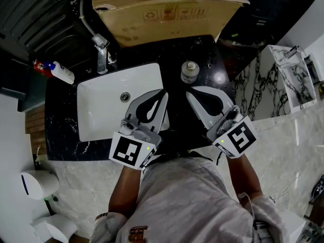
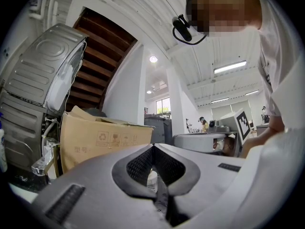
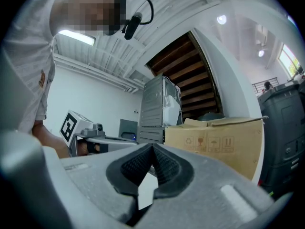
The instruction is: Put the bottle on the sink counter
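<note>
A small squat clear bottle (image 1: 190, 71) with a round cap stands upright on the black marble sink counter (image 1: 202, 59), just right of the white basin (image 1: 101, 108). Nothing grips it. My left gripper (image 1: 163, 93) hangs over the basin's right edge, a little below and left of the bottle, its jaws shut with nothing in them. My right gripper (image 1: 188, 91) is just below the bottle, also shut and empty. In the left gripper view the left gripper (image 2: 152, 147) has its tips touching. The right gripper (image 3: 152, 147) looks the same in the right gripper view.
A large cardboard box (image 1: 167, 14) stands on the counter behind the bottle. The chrome faucet (image 1: 103, 52) is at the basin's back edge, and a white soap bottle (image 1: 63, 73) lies at the far left. A marble-patterned panel (image 1: 293, 77) is on the right.
</note>
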`<state>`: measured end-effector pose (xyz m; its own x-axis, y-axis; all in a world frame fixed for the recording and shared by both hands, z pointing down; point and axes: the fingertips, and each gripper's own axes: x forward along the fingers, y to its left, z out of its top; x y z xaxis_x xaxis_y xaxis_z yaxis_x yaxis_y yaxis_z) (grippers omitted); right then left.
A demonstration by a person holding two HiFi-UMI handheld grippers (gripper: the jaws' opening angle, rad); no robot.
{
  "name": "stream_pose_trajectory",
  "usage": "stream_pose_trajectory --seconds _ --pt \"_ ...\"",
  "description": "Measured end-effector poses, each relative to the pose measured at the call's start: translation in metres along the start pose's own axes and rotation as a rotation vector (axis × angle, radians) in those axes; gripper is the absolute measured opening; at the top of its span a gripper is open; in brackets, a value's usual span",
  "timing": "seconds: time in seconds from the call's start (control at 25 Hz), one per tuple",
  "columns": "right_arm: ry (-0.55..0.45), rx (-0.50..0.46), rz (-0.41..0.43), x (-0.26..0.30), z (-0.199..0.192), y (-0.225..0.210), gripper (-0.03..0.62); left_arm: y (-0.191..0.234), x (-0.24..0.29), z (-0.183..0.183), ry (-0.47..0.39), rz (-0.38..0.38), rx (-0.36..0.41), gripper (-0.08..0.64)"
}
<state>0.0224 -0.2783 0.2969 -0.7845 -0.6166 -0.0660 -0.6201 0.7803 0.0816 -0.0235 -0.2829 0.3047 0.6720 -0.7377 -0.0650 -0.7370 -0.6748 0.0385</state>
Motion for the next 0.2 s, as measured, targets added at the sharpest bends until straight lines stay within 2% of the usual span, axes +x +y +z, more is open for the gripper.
stream_pose_trajectory --seconds 0.2 --pt "0.005 0.002 0.005 0.0009 -0.0021 0.0007 0.000 0.0008 0.0004 -0.0003 0.000 0.001 0.001 0.002"
